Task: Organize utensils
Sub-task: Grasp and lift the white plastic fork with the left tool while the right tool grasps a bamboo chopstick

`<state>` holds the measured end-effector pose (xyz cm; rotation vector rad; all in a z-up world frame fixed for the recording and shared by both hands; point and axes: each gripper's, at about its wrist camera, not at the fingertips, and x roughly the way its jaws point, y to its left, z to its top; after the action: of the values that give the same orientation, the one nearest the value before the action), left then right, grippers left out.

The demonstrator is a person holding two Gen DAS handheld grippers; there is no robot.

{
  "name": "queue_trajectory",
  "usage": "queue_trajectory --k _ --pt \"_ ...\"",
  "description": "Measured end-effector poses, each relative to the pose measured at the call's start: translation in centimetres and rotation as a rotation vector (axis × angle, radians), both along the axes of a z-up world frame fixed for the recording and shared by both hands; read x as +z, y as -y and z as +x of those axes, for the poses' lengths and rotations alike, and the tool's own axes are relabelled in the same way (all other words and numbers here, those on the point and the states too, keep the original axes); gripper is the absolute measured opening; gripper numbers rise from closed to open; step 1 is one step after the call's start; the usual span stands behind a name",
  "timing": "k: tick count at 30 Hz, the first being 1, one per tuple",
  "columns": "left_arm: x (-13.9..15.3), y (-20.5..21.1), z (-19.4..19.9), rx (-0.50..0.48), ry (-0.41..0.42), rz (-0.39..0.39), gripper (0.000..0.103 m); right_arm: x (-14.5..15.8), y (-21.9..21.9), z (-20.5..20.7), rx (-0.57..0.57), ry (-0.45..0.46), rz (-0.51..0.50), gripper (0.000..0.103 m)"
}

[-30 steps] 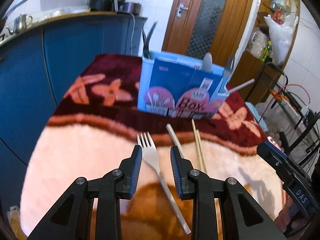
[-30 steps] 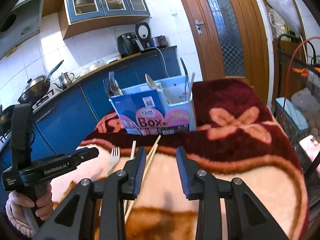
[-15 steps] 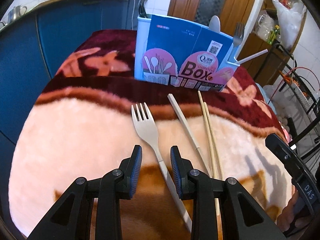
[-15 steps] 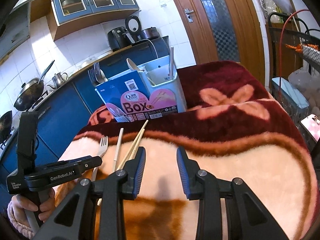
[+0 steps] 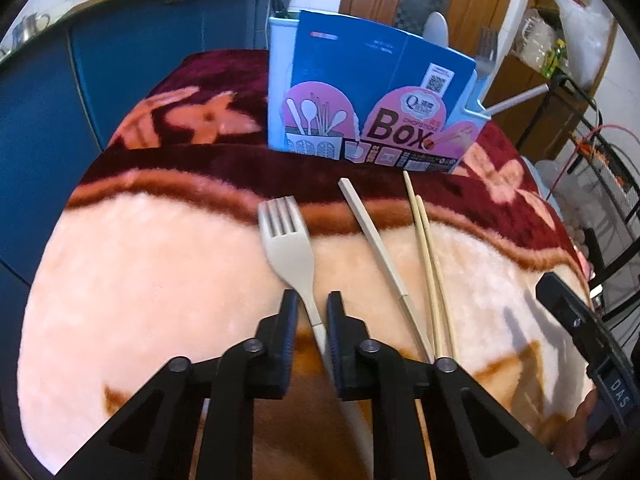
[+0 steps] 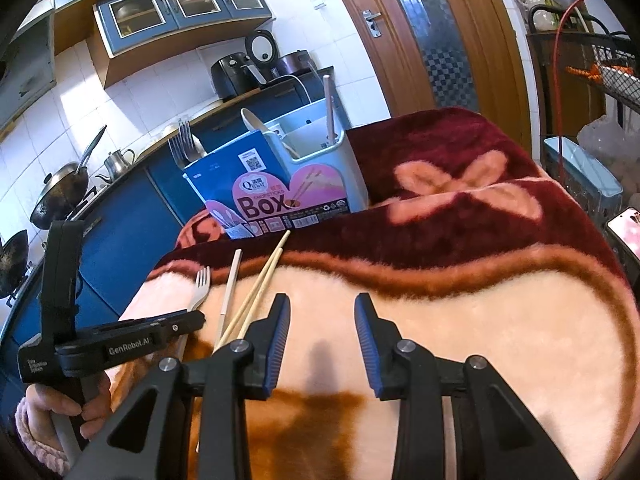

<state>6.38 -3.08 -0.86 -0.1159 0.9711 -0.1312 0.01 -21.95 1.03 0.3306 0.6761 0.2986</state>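
A cream plastic fork (image 5: pixel 289 240) lies on the blanket, tines toward the blue utensil box (image 5: pixel 376 92). My left gripper (image 5: pixel 312 306) is open, its jaws low on either side of the fork's handle. A single cream chopstick (image 5: pixel 376 244) and a pair of wooden chopsticks (image 5: pixel 430 256) lie to the fork's right. In the right wrist view the fork (image 6: pixel 199 292), the cream chopstick (image 6: pixel 230 284) and the wooden pair (image 6: pixel 260 284) lie left of my right gripper (image 6: pixel 322 312), which is open and empty above the blanket. The box (image 6: pixel 276 184) holds several utensils.
A plush maroon and peach blanket (image 6: pixel 460 280) covers the table. Blue kitchen cabinets (image 5: pixel 120 52) stand to the left, a wooden door (image 6: pixel 448 32) behind. A wire rack (image 6: pixel 596 68) and a phone (image 6: pixel 626 232) are at the right edge.
My left gripper has dropped toward the blanket and moved forward along the fork's handle, jaws narrowing around it. My right gripper has risen and drawn back slightly, still open.
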Motion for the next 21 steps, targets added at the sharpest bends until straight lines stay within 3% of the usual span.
queue_trajectory --k 2,10,21 --pt "0.0 -0.4 0.1 0.006 0.001 -0.035 0.006 0.0 -0.1 0.1 0.002 -0.003 -0.002 0.037" --pt "0.6 -2.4 -0.7 0.02 0.072 -0.178 0.005 0.4 -1.2 0.4 0.039 -0.023 -0.029 0.037" --pt "2.8 -4.7 -2.2 0.065 0.247 -0.158 0.005 0.9 -4.7 1.5 0.127 -0.093 -0.109 0.037"
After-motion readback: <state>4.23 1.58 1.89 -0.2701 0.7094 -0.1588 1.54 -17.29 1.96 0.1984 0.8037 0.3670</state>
